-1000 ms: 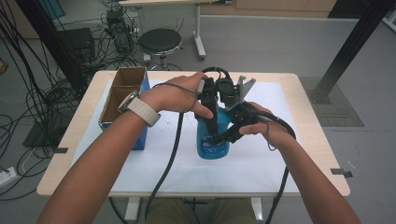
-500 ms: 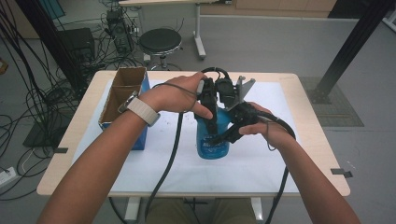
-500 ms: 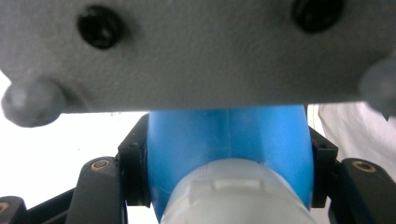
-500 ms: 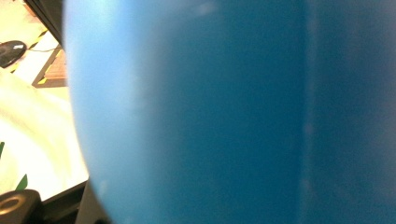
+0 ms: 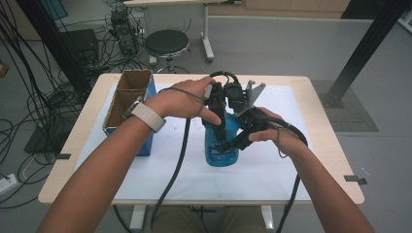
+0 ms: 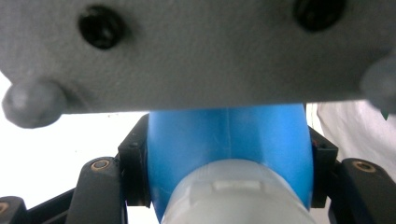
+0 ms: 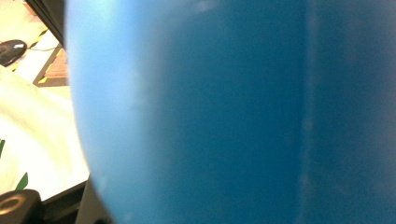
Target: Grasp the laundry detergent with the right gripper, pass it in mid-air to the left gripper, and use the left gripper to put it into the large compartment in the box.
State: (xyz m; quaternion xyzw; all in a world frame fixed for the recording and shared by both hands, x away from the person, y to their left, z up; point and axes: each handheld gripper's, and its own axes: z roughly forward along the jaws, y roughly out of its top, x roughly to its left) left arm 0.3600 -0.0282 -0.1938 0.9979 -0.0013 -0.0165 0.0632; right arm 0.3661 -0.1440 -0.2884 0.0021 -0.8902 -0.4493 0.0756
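Two grippers clamp one blue bottle (image 5: 221, 145); one cardboard box (image 5: 127, 99) stands beside.

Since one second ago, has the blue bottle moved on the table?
No. The blue bottle stands at the same spot beside the cardboard box.

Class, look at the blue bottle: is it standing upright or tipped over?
Upright: the blue bottle stands on its base on the white sheet.
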